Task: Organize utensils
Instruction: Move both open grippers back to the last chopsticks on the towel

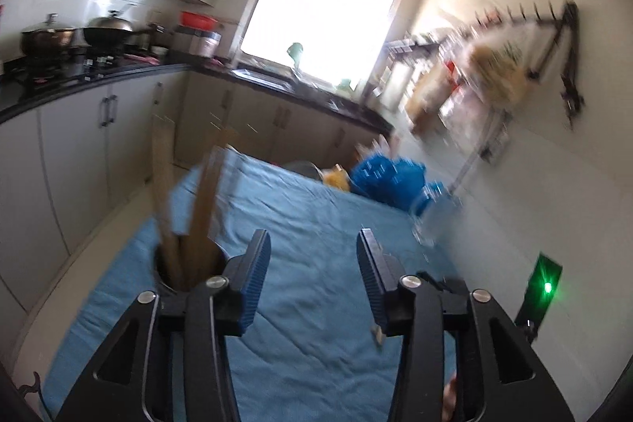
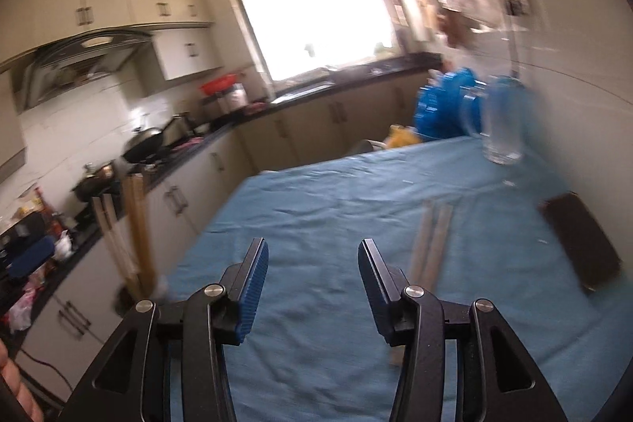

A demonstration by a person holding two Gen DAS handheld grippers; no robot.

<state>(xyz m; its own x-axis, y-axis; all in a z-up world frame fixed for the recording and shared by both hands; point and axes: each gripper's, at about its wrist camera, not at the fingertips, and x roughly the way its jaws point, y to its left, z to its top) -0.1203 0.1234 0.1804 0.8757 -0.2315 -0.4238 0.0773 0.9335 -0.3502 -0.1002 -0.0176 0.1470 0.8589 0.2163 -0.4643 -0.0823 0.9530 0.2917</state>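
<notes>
A dark round holder [image 1: 174, 269] stands on the blue cloth at the table's left edge, with several long wooden utensils [image 1: 203, 192] upright in it. My left gripper [image 1: 312, 244] hangs just right of it, open, with nothing between its blue pads. In the right wrist view the same wooden utensils [image 2: 134, 228] rise at the left, their holder mostly hidden behind my finger. Two pale wooden sticks [image 2: 429, 244] lie flat on the cloth just right of my right gripper [image 2: 312, 252], which is open and bare. A small stick end [image 1: 378, 335] peeks out by the left gripper's right finger.
A clear glass [image 2: 500, 129] stands at the table's far right near the white wall. A blue bag [image 1: 385, 176] lies beyond the far edge. A black box [image 2: 581, 244] rests on the cloth at right; a black device with a green light [image 1: 544, 291] stands by the wall. Kitchen cabinets [image 1: 79, 145] line the left.
</notes>
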